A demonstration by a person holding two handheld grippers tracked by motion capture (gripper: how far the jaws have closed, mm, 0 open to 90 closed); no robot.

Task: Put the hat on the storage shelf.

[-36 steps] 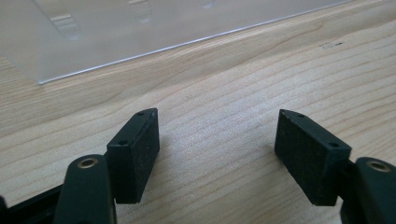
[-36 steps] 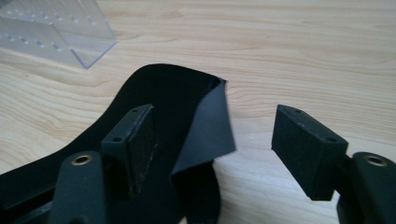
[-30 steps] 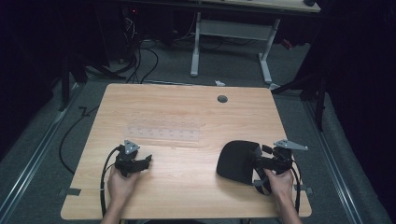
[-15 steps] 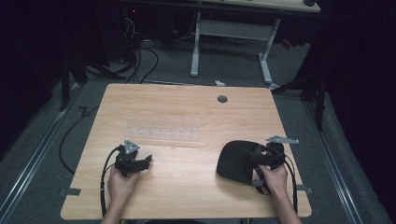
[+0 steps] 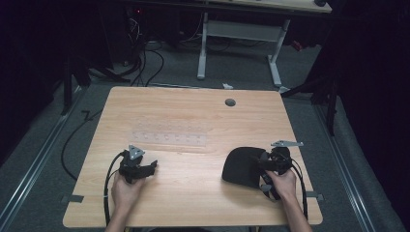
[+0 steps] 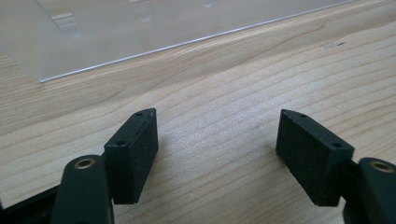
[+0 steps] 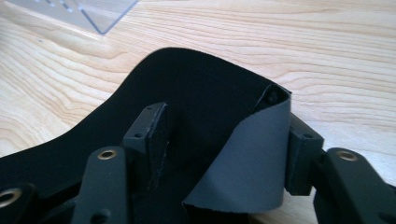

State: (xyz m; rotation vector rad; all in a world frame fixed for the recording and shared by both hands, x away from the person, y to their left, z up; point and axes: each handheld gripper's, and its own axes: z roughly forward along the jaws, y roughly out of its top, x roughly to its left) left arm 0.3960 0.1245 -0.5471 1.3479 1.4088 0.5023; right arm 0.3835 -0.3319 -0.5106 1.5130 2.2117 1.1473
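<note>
A black flexible sheet [image 5: 241,164] lies on the right front of the wooden table [image 5: 193,111]. My right gripper [image 5: 261,164] reaches onto its right edge. In the right gripper view the sheet [image 7: 196,88] has a flap curled up, grey underside showing, leaning against the right-hand pad [image 7: 303,149]. The other pad stands clear of it, so the right gripper [image 7: 226,140] is open; its jaws have just been closing with the flap between them. My left gripper [image 5: 151,166] rests at the left front, open [image 6: 217,144] over bare wood.
A clear plastic plate [image 5: 169,138] lies flat mid-table, its edge showing ahead of the left gripper [image 6: 116,32] and at the top left of the right gripper view [image 7: 88,11]. A round cable hole [image 5: 230,102] sits near the far edge. Another desk's legs [image 5: 203,43] stand beyond.
My right gripper has slid left and slightly down onto the black sheet's edge, and its jaws have narrowed. The left gripper has stayed put.
</note>
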